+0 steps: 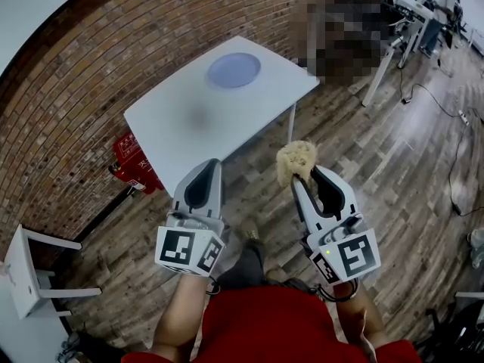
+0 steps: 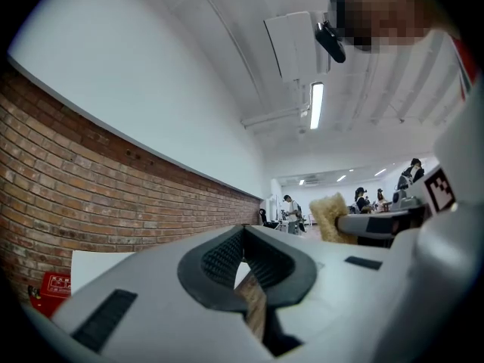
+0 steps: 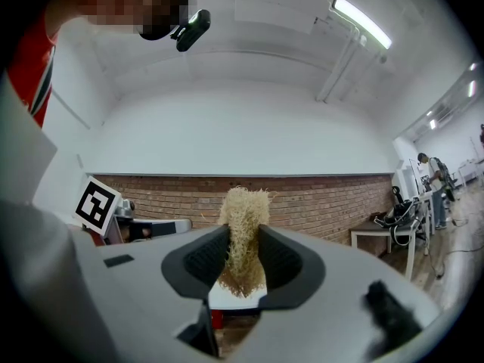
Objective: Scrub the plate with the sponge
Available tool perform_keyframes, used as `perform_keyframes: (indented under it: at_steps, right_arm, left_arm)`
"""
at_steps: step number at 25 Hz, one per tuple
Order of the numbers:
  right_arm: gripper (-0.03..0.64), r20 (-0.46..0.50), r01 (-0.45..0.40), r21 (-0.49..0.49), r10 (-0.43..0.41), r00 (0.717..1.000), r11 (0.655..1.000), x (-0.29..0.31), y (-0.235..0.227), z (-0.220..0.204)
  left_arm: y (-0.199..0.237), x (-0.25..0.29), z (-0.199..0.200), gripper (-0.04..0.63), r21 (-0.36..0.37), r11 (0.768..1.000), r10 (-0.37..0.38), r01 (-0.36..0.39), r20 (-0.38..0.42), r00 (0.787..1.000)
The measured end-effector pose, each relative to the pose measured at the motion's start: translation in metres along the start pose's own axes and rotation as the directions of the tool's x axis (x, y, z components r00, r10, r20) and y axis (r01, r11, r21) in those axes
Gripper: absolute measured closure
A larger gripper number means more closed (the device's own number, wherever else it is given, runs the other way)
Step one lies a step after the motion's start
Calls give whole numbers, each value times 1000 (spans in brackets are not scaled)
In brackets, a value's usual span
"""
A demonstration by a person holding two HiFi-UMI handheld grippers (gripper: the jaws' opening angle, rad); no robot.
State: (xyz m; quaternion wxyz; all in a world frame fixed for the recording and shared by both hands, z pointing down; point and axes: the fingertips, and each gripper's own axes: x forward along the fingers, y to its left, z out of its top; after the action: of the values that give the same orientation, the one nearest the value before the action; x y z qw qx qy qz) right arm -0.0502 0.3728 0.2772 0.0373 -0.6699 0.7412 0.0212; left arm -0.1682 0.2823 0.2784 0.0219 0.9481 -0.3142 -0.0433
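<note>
Left tongs (image 1: 207, 171): jaws shut, dark pads meeting at the tip, nothing between them. They are held level, out over the plank floor (image 1: 393, 165), and touch nothing. Right tongs (image 1: 304, 178): jaws clamped on the sponge (image 1: 296, 160), a pale, straw-coloured fibrous wad. The pads squeeze its lower part and its frayed top sticks out past the tips. The two tongs are carried side by side, near each other but apart, each with its marker cube (image 1: 189, 250) toward the person's red shirt (image 1: 280, 325). Sponge is in the air, clear of every surface. Ahead, past a strip of floor, stands the white table (image 1: 181, 123), one corner turned toward the tongs. The plate (image 1: 234, 69), round and bluish, lies flat near the table's far edge, well apart from the sponge and both tongs. Bare tabletop lies between the plate and the near edge. The brick wall (image 1: 113, 44) runs behind and left of the table. A red box (image 1: 133, 159) sits low against the wall beside the table's left corner. A white chair (image 1: 30, 272) stands on the far left. More white tables (image 1: 404, 23) stand on the far right, and a cable (image 1: 452, 146) trails across the floor there.
</note>
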Motion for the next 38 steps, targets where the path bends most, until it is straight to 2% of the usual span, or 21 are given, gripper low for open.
perform_keyframes:
  at_steps: [10, 21, 26, 38]
  right_arm:
    - [497, -23, 15, -37, -16, 1000, 999, 69, -48, -8]
    - [497, -48, 21, -46, -23, 999, 999, 195, -84, -21]
    - [497, -67, 23, -61, -27, 997, 998, 253, -97, -29]
    - [497, -103, 45, -74, -52, 993, 996, 339, -132, -41]
  left_arm:
    - [42, 77, -9, 580, -12, 1000, 2, -2, 16, 1000]
    - [132, 173, -12, 580, 7, 1000, 18, -18, 11, 1000]
    - [169, 216, -14, 580, 12, 1000, 2, -2, 17, 1000]
    - [230, 293, -33, 580, -54, 999, -5, 4, -13, 1000]
